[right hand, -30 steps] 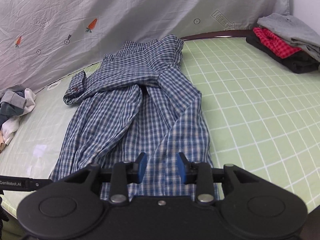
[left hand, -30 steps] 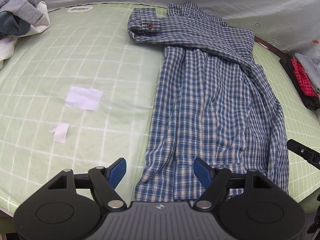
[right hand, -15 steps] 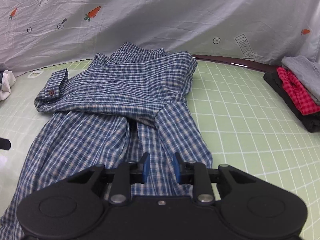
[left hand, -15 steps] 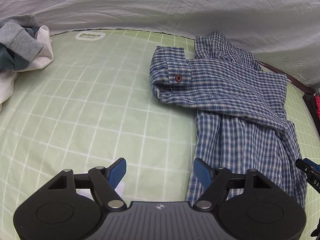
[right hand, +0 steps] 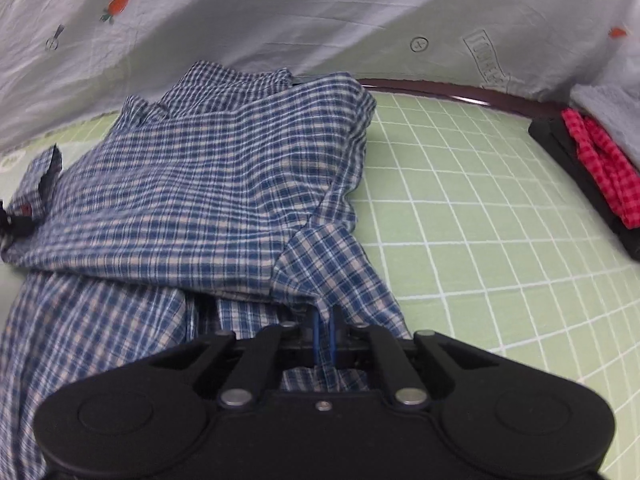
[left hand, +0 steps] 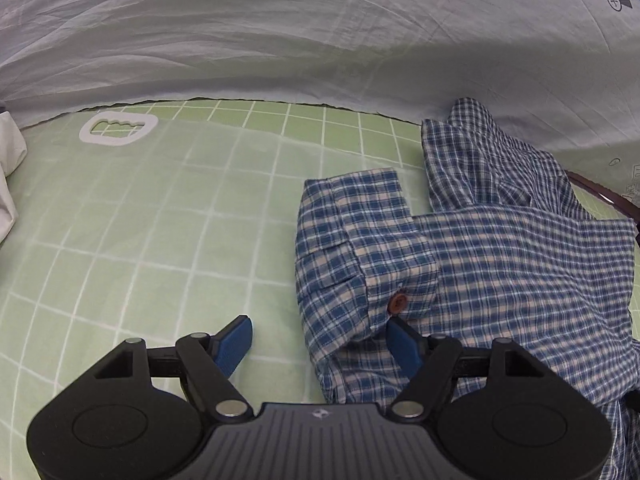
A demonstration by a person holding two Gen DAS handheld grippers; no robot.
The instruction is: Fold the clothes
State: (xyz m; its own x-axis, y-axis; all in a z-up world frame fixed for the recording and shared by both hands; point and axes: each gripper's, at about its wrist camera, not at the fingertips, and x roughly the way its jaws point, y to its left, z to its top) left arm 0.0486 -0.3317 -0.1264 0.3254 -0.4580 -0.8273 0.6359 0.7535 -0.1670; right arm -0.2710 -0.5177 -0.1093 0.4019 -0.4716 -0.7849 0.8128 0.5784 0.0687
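Your left gripper (left hand: 318, 344) points down at the green gridded mat (left hand: 160, 240), jaws fairly wide and closing; the cuff (left hand: 360, 264) of the blue checked shirt (left hand: 520, 264) sits between the blue pads, edge at about 1 o'clock from the gap, the right pad (left hand: 402, 346) tucked against or under the cloth just below the brown button (left hand: 398, 302), the left pad (left hand: 234, 340) over bare mat and clear of fabric; whether the right pad presses the cuff you cannot tell. In the right wrist view your right gripper (right hand: 325, 334) has its pads drawn together to a narrow slit, pinching a fold of the shirt (right hand: 200, 184) where the sleeve meets the body. The shirt lies spread on the mat (right hand: 480, 240), collar end toward 12 o'clock against the grey carrot-print sheet (right hand: 320, 8), one sleeve folded across the chest toward 9 o'clock. At 3 o'clock in the right view, well apart from the shirt, a stack of folded clothes (right hand: 596, 160) with a red checked piece. At 9 o'clock in the left view, a white cloth (left hand: 10, 184) at the mat's edge
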